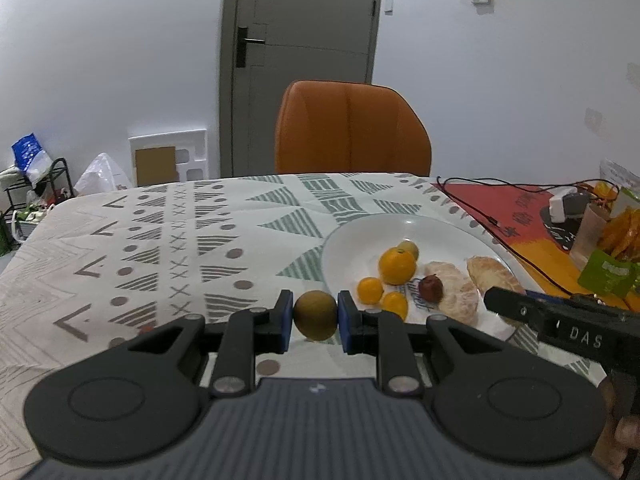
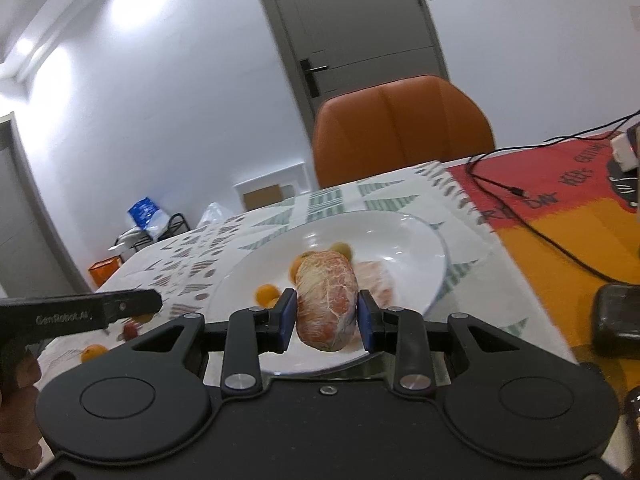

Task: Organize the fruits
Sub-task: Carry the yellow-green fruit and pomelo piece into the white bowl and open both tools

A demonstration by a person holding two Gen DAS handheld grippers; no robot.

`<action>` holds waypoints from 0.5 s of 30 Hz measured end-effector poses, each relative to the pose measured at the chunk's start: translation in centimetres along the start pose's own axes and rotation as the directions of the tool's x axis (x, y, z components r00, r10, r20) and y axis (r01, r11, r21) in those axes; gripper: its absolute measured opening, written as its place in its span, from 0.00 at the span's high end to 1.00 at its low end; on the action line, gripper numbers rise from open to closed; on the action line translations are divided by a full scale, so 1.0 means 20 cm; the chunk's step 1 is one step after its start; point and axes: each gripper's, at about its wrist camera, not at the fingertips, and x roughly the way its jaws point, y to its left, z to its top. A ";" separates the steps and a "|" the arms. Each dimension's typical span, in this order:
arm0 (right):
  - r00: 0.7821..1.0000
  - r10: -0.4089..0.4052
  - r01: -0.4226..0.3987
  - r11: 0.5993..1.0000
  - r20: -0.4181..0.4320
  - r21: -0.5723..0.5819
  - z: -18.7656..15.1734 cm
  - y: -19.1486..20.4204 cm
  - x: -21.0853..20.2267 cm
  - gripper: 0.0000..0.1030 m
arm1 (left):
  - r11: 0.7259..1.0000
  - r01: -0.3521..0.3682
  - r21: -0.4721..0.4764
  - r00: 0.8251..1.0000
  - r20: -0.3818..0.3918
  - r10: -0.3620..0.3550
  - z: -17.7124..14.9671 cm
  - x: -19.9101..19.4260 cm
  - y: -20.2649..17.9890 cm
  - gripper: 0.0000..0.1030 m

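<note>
My left gripper (image 1: 315, 316) is shut on a brown-green kiwi (image 1: 315, 314), just left of the near rim of a white plate (image 1: 348, 240). On the plate lie a big orange (image 1: 397, 266), two small oranges (image 1: 370, 290), a yellow-green fruit (image 1: 409, 248), a small dark red fruit (image 1: 431, 287) and a peeled pomelo segment (image 1: 454, 286). My right gripper (image 2: 327, 312) is shut on another peeled pomelo segment (image 2: 327, 300) over the near part of the plate (image 2: 404, 232). A further segment (image 2: 374, 280) lies behind it.
The table wears a patterned cloth (image 1: 180, 240), with an orange chair (image 1: 352, 132) behind it. At the right lie a red-orange mat (image 2: 560, 208), black cables (image 2: 532, 232), snack packets (image 1: 608, 276) and a dark object (image 2: 618, 320). A hand (image 2: 20, 420) holds the left gripper.
</note>
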 end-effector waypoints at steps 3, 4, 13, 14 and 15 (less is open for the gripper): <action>1.000 -0.022 0.022 1.000 0.011 0.003 0.02 -0.03 0.00 0.70 | 1.000 0.000 0.008 1.000 -0.012 0.000 0.01 0.03 -0.02 0.79; 1.000 -0.027 0.027 1.000 0.014 0.003 0.03 -0.04 0.00 0.70 | 1.000 0.003 0.012 1.000 -0.012 -0.003 0.02 0.04 -0.02 0.79; 0.995 -0.079 0.078 0.997 0.063 0.016 0.08 -0.12 -0.01 0.64 | 0.998 0.034 0.046 0.999 -0.011 -0.033 0.05 0.08 -0.13 0.79; 0.995 -0.074 0.073 0.997 0.060 0.021 0.07 -0.12 -0.02 0.64 | 0.998 0.036 0.052 0.999 -0.011 -0.036 0.05 0.09 -0.14 0.79; 0.996 -0.075 0.074 0.997 0.057 0.027 0.07 -0.13 -0.03 0.64 | 0.998 0.038 0.056 0.999 -0.011 -0.038 0.05 0.09 -0.15 0.79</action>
